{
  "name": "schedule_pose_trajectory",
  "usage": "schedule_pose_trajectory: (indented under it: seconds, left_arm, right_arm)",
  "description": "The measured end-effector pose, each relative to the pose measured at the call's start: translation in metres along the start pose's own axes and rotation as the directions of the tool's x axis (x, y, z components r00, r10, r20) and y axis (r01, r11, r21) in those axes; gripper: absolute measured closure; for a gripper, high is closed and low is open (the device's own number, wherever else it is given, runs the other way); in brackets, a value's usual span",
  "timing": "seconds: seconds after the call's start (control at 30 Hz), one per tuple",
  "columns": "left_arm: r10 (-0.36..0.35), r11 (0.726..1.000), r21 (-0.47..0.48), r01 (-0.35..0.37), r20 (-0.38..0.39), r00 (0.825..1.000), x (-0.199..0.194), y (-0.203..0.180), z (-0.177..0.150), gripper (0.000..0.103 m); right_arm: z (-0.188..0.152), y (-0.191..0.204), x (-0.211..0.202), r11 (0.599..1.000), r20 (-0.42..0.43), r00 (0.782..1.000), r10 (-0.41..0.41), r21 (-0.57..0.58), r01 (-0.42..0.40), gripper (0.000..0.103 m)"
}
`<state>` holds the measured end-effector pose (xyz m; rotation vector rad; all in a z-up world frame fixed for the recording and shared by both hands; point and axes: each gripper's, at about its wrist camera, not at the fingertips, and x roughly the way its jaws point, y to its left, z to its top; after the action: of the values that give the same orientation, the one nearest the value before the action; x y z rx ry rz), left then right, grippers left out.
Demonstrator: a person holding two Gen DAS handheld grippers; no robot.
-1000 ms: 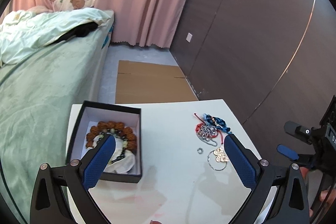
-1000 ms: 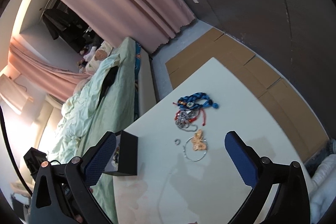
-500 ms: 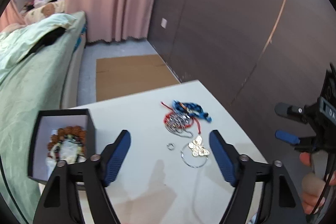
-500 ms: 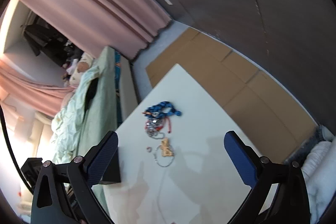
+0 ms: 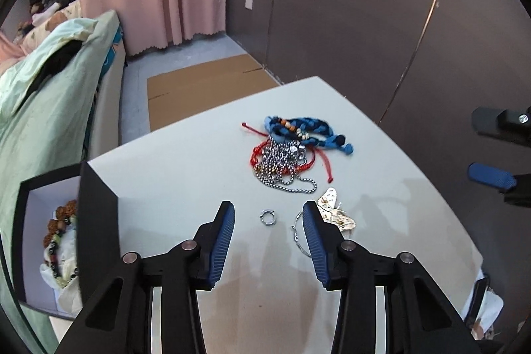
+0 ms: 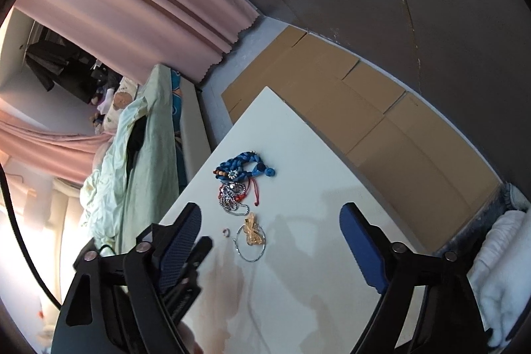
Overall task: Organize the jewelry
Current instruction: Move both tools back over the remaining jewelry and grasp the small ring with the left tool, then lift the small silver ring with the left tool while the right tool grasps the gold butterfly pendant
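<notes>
Swinging away from the black box (image 5: 96,221) toward the loose jewelry, the left claw (image 5: 268,223) is closing, empty, astride the small silver ring (image 5: 267,217) on the table (image 5: 186,175), apparently to pinch it, while the right claw (image 6: 270,233) narrows, empty.

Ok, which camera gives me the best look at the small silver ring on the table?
The left wrist view: the small silver ring lies close and sharp on the white table, framed between the closing left gripper fingers, untouched. The right wrist view shows it only as a tiny speck beside the butterfly hoop.
</notes>
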<state>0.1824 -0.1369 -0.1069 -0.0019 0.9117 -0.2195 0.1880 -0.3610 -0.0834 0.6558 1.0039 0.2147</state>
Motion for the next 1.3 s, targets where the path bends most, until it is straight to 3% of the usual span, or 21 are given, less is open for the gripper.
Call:
schedule_pose_trajectory:
  seconds: [0.13, 0.23, 0.53, 0.6, 0.7, 0.8, 1.13, 1.3]
  left_arm:
    - [0.016, 1.000, 0.020, -0.016, -0.018, 1.000, 0.013, -0.002, -0.001, 0.061]
    - [0.050, 0.998, 0.036, -0.049, -0.018, 0.999, 0.020, -0.004, -0.002, 0.073]
    - [0.052, 0.997, 0.062, -0.050, -0.032, 0.998, 0.034, -0.005, -0.002, 0.075]
    - [0.050, 0.997, 0.054, -0.049, -0.029, 0.998, 0.034, -0.002, -0.002, 0.090]
    - [-0.003, 1.000, 0.008, 0.003, -0.044, 0.999, 0.034, 0.007, 0.000, 0.090]
    - [-0.004, 1.000, -0.010, 0.004, -0.018, 1.000, 0.025, 0.013, 0.002, 0.090]
    - [-0.040, 0.997, -0.066, 0.043, 0.052, 0.998, -0.008, 0.027, 0.010, 0.090]
    - [-0.047, 0.993, -0.105, 0.056, 0.085, 0.995, -0.025, 0.039, 0.012, 0.090]
  right_arm:
    - [0.002, -0.003, 0.003, 1.000, -0.012, 1.000, 0.002, -0.001, -0.002, 0.019]
    - [0.004, -0.004, 0.004, 1.000, -0.018, 1.000, 0.001, 0.001, -0.001, 0.019]
    - [0.006, -0.001, 0.009, 1.000, -0.031, 1.000, 0.000, -0.013, -0.001, 0.019]
    - [0.006, 0.001, 0.010, 1.000, -0.037, 0.999, -0.004, -0.024, 0.003, 0.019]
    - [0.004, 0.008, 0.016, 0.999, -0.052, 0.999, -0.018, -0.049, 0.015, 0.026]
    - [0.001, 0.014, 0.026, 0.996, -0.082, 0.996, -0.034, -0.079, 0.028, 0.028]
    - [-0.016, 0.034, 0.062, 0.988, -0.181, 0.982, -0.054, -0.155, 0.026, 0.055]
    - [-0.021, 0.038, 0.084, 0.983, -0.219, 0.972, -0.091, -0.176, 0.053, 0.060]
